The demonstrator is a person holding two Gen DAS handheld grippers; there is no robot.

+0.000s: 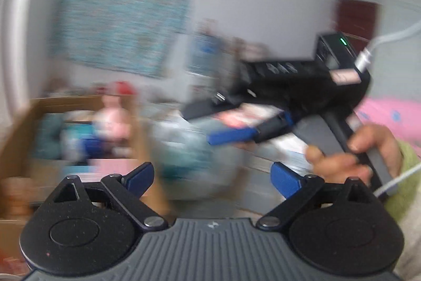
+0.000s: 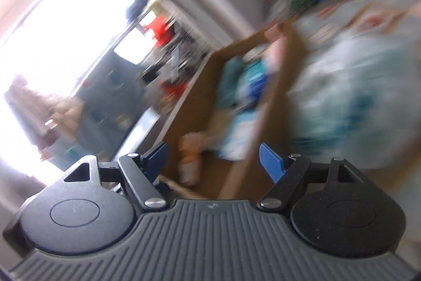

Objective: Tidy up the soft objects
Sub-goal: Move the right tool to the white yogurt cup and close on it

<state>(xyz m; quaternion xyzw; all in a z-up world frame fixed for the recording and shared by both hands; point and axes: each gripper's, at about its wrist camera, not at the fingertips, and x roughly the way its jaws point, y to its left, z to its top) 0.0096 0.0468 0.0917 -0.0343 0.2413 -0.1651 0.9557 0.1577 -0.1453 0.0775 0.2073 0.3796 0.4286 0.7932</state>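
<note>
Both frames are heavily smeared. The left tongs (image 1: 213, 177) stand wide apart with nothing between their 2 blue pads. The right tongs (image 2: 213, 161) gape too, empty, gripped by a hand (image 1: 368, 152). A brown cardboard box (image 1: 23, 128) sits ahead at left, with a pink soft toy (image 1: 113, 117) and blurry teal and blue soft things inside it.

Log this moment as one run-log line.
left gripper: open, empty | right gripper: open, empty | box: holds soft toys | views: blurred
</note>
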